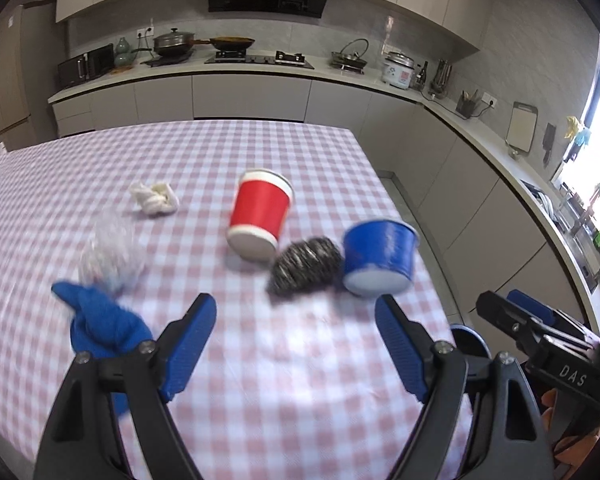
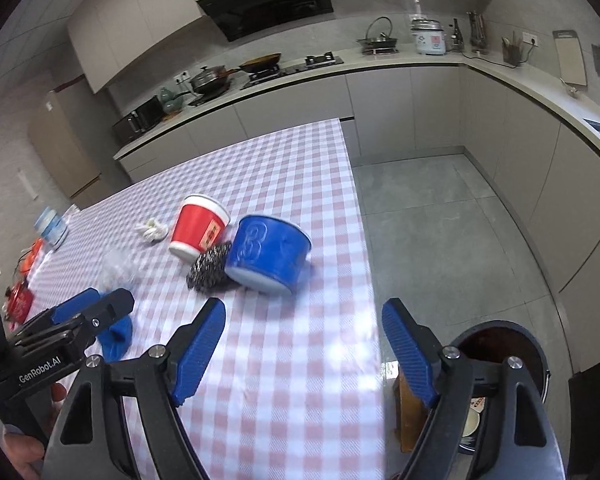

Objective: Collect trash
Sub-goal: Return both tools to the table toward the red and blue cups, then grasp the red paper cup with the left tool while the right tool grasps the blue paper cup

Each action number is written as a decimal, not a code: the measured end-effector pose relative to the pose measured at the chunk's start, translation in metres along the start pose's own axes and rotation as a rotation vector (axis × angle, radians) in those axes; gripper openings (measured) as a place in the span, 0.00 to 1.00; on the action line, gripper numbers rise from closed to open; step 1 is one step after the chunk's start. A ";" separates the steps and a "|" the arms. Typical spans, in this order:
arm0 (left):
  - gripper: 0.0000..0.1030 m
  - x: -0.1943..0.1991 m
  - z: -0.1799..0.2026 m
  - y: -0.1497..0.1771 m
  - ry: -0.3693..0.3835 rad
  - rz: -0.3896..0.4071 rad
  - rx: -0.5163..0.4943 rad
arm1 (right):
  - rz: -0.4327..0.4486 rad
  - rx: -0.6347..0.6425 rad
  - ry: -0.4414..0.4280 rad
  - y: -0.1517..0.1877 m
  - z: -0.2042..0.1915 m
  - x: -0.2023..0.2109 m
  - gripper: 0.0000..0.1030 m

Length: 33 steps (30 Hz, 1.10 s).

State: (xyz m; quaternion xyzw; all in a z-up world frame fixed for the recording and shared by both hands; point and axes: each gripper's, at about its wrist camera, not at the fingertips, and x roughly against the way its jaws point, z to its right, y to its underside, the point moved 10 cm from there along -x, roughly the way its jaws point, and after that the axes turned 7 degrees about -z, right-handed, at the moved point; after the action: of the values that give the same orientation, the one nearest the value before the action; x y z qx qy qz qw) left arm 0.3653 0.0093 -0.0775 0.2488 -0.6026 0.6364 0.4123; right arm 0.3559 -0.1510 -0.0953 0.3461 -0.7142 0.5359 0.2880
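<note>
On the pink checked tablecloth (image 1: 260,344) lie a tipped red paper cup (image 1: 260,212), a steel wool scourer (image 1: 306,266), a tipped blue paper bowl (image 1: 380,258), a crumpled white tissue (image 1: 154,198), a clear plastic wad (image 1: 112,258) and a blue cloth (image 1: 100,324). My left gripper (image 1: 296,340) hangs open above the cloth, short of the scourer, nothing between its fingers. My right gripper (image 2: 304,344) is open over the table's right edge, empty. In its view the blue bowl (image 2: 268,256), scourer (image 2: 210,266) and red cup (image 2: 198,226) lie ahead.
A dark round bin (image 2: 504,364) with scraps inside stands on the floor beside the table's right edge. Small packets (image 2: 20,300) and a tub (image 2: 52,228) sit at the table's far left. Kitchen counters (image 1: 240,72) run behind and to the right.
</note>
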 end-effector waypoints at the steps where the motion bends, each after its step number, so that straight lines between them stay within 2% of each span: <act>1: 0.80 -0.004 -0.005 -0.004 0.004 -0.002 -0.004 | -0.001 -0.005 0.006 -0.003 -0.001 -0.004 0.80; 16: 0.80 -0.052 -0.039 -0.045 0.032 -0.059 -0.045 | -0.064 -0.074 0.063 -0.029 -0.022 -0.067 0.82; 33: 0.80 -0.098 -0.040 -0.063 0.037 -0.130 -0.093 | -0.143 -0.117 0.062 -0.037 -0.026 -0.114 0.83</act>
State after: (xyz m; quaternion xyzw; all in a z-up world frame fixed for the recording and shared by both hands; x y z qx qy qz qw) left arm 0.4769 0.0221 -0.1278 0.2563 -0.6064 0.5841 0.4748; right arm 0.4540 -0.1114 -0.1569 0.3620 -0.7086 0.4818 0.3669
